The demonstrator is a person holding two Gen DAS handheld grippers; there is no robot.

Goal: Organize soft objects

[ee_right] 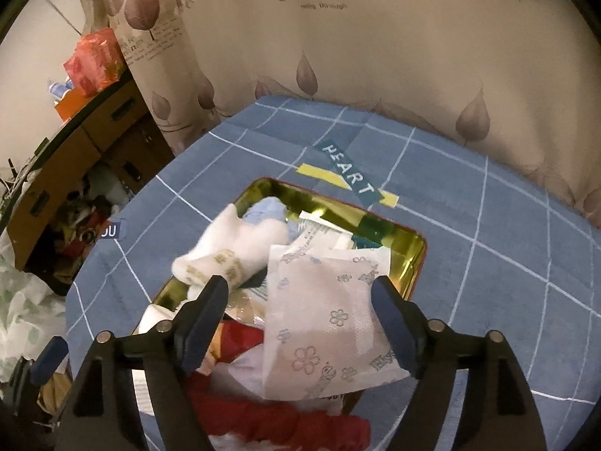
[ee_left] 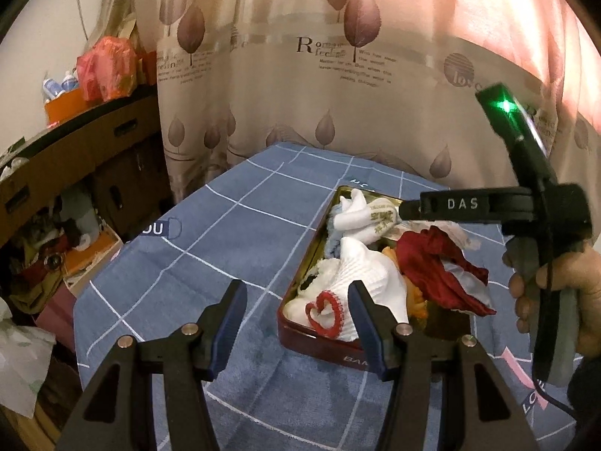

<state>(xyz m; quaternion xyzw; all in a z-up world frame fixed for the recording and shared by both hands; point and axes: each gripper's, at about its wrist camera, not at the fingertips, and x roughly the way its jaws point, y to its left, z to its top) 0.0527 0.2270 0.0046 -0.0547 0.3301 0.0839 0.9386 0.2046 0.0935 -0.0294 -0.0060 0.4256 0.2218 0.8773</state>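
A red tin (ee_left: 319,345) with a gold inside (ee_right: 413,248) sits on the blue checked cloth and holds a pile of soft things. On top lie a white sock with a red heart (ee_left: 326,312), a white sock with gold lettering (ee_right: 218,259), a light blue sock (ee_right: 266,210) and a red cloth (ee_left: 432,267). My left gripper (ee_left: 296,293) is open at the tin's near left corner, with nothing between its fingers. My right gripper (ee_right: 296,293) stands open over the pile. A white flower-printed packet (ee_right: 323,308) lies loose between its fingers, clear of the left pad.
A hand (ee_left: 556,289) holds the right tool at the tin's right side. A leaf-print curtain (ee_left: 300,75) hangs behind the table. Cardboard boxes (ee_left: 75,173) and clutter fill the left, beyond the table edge (ee_left: 94,285). A red bag (ee_left: 105,67) sits on the boxes.
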